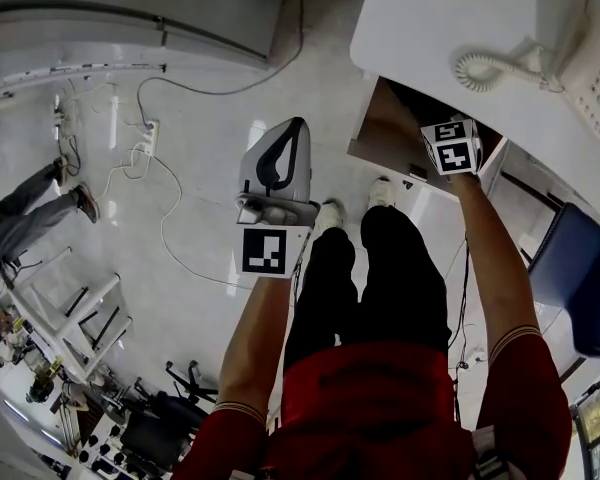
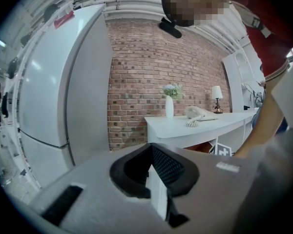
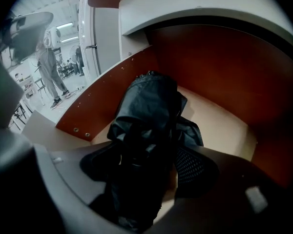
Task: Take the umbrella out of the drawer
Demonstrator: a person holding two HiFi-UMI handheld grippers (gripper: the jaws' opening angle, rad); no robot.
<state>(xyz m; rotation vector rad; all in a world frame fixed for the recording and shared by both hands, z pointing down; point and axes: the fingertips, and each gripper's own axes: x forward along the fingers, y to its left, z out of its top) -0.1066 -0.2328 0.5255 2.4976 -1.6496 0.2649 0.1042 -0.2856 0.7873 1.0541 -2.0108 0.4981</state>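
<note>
A black folded umbrella [image 3: 149, 106] lies lengthwise in the open wooden drawer [image 3: 100, 99] under the white desk [image 1: 430, 18]. My right gripper [image 3: 144, 165] reaches down into that drawer [image 1: 385, 128]. Its jaws stand open on either side of the umbrella's near end, and its right pad [image 3: 193, 167] sits clear of the fabric. In the head view only its marker cube [image 1: 452, 146] shows at the drawer's edge. My left gripper [image 1: 298, 125] hovers away from the drawer, over the floor in front of the person's knees. It is shut and holds nothing [image 2: 151, 147].
A corded telephone [image 1: 580, 53] sits on the desk. A blue chair [image 1: 580, 278] stands at the right. A fridge [image 1: 130, 18] is at the far left, with cables [image 1: 160, 168] on the floor. Another person's legs [image 1: 30, 208] show at the left edge.
</note>
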